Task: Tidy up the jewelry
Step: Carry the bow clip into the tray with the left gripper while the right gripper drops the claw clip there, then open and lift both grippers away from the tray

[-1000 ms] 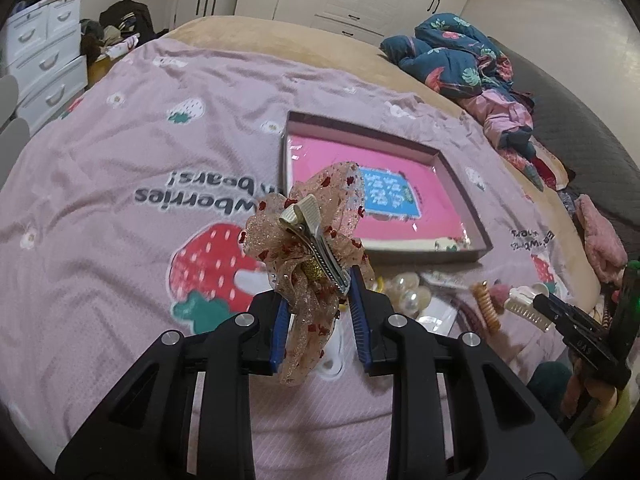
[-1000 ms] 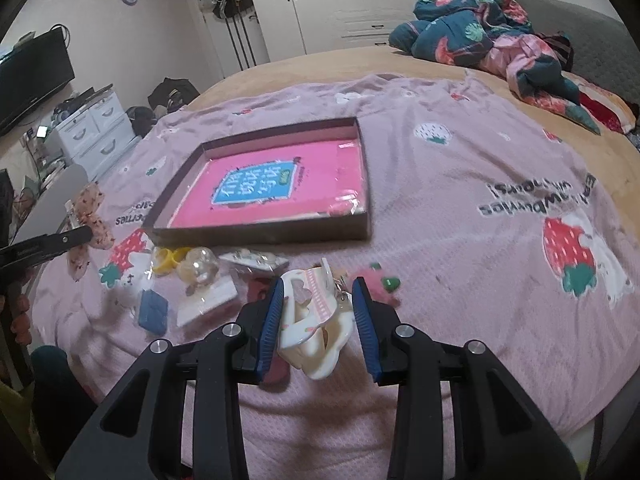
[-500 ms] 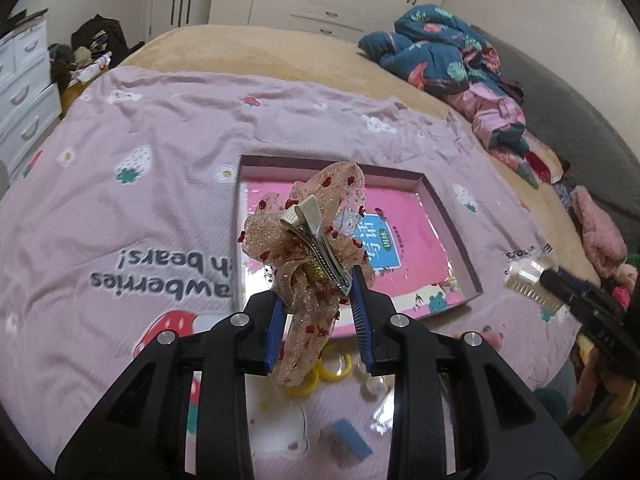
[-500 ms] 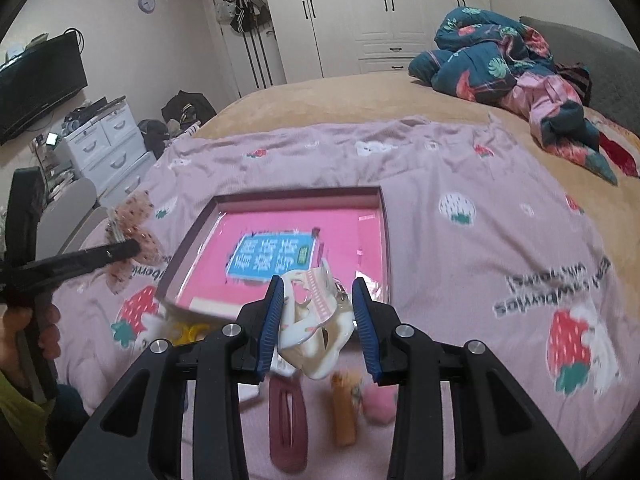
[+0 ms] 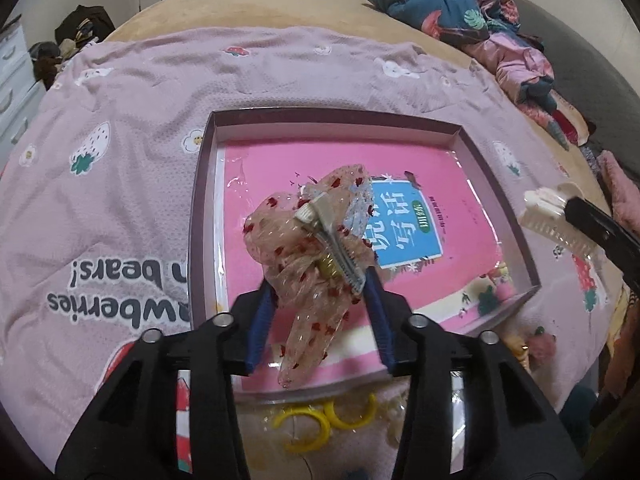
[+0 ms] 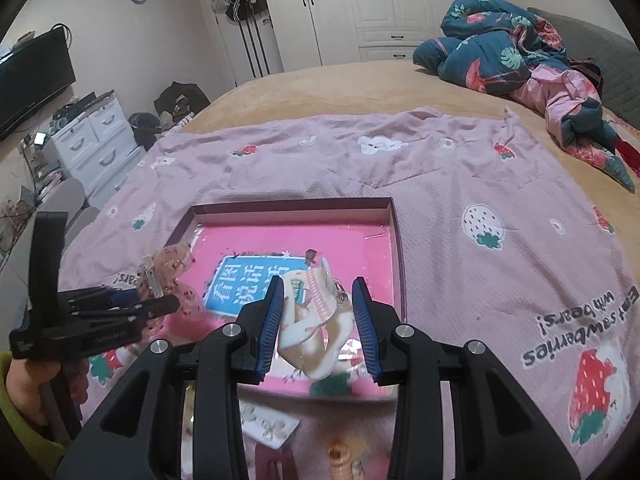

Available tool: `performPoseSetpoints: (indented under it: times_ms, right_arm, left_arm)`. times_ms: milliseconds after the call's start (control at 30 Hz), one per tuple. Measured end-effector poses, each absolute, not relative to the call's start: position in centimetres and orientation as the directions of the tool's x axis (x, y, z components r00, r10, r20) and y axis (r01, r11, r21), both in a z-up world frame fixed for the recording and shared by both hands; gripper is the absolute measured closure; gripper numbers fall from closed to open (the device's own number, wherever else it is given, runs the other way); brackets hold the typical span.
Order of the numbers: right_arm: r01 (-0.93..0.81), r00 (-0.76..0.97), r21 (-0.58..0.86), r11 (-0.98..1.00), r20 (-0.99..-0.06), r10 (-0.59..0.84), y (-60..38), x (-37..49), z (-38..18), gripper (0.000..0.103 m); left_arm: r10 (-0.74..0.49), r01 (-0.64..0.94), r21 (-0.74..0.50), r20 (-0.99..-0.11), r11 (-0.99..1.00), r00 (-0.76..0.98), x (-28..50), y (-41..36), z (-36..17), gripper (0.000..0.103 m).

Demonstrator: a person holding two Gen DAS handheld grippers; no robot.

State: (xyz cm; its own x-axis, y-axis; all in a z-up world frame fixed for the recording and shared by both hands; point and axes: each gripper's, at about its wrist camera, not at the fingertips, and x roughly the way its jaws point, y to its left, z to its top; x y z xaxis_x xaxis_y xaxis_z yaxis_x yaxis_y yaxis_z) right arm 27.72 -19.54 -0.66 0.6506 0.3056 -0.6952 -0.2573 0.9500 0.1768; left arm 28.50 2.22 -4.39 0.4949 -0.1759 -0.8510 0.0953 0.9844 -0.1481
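Observation:
My left gripper (image 5: 320, 284) is shut on a sheer peach bow hair clip (image 5: 316, 248) with red dots, held above the near left part of the shallow box (image 5: 200, 208) with a pink book inside. My right gripper (image 6: 318, 300) is shut on a cream claw clip (image 6: 316, 320), held over the box's near right part (image 6: 396, 248). The left gripper with the bow (image 6: 168, 276) shows at left in the right wrist view. The claw clip (image 5: 552, 216) shows at right in the left wrist view.
Yellow rings (image 5: 320, 420) and other small clips (image 6: 272, 424) lie on the pink strawberry blanket (image 6: 500, 200) in front of the box. A heap of bedding (image 6: 520, 52) lies at the far right. Drawers (image 6: 96, 136) stand left of the bed.
Both grippers have moved forward with their clips, from above the loose items to over the box. The box now fills more of both views.

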Motion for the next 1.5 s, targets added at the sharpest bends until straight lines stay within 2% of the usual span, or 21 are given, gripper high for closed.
performPoseSetpoints:
  times_ms: [200,267,333,433,467,533,600,667,733,900,1500]
  right_arm:
    - [-0.235,0.618,0.195,0.952,-0.726,0.301,-18.8,30.5,-3.3,0.069]
    - [-0.226,0.603,0.189,0.956,-0.744,0.289,-18.6,31.0,-4.5,0.069]
    - [-0.223,0.590,0.179,0.958,-0.758,0.279,-18.2,31.1,-5.3,0.069]
    - [-0.211,0.576,0.191,0.958,-0.768,0.280,-18.2,31.0,-6.1,0.067]
    - [-0.209,0.577,0.194,0.958,-0.767,0.281,-18.3,30.9,-6.0,0.064]
    - [-0.194,0.591,0.204,0.960,-0.756,0.280,-18.6,30.4,-5.7,0.044]
    - [-0.185,0.602,0.208,0.960,-0.748,0.279,-18.8,29.8,-4.9,0.040]
    - [-0.182,0.617,0.204,0.962,-0.737,0.274,-19.1,29.1,-4.0,0.037]
    - [-0.180,0.640,0.196,0.964,-0.721,0.266,-19.5,28.1,-2.7,0.029]
    - [-0.174,0.699,0.167,0.971,-0.673,0.241,-20.8,25.9,0.5,0.018]
    - [-0.176,0.830,0.145,0.974,-0.510,0.226,-23.9,17.5,9.5,0.007]
  left_arm:
    - [-0.151,0.072,-0.132,-0.851,0.989,0.504,28.5,3.2,-4.0,0.038]
    - [-0.144,0.068,-0.127,-0.850,0.990,0.507,28.3,3.6,-3.8,0.037]
    - [-0.138,0.058,-0.127,-0.849,0.990,0.510,27.9,4.1,-3.4,0.024]
    - [-0.142,0.049,-0.137,-0.839,0.989,0.525,27.2,4.5,-2.7,0.018]
    - [-0.143,0.045,-0.140,-0.838,0.989,0.527,27.0,4.5,-2.5,0.017]
    - [-0.154,0.044,-0.155,-0.829,0.987,0.538,26.3,4.4,-2.1,0.016]
    - [-0.158,0.048,-0.157,-0.821,0.986,0.548,25.8,4.1,-1.6,0.012]
    - [-0.152,0.050,-0.149,-0.818,0.988,0.555,25.5,3.7,-1.2,0.010]
    - [-0.155,0.060,-0.147,-0.814,0.987,0.560,24.9,3.4,-0.8,0.010]
    - [-0.145,0.070,-0.128,-0.801,0.989,0.581,23.7,3.0,0.7,0.009]
    - [-0.159,0.064,-0.159,-0.706,0.985,0.690,17.2,3.3,7.3,0.009]
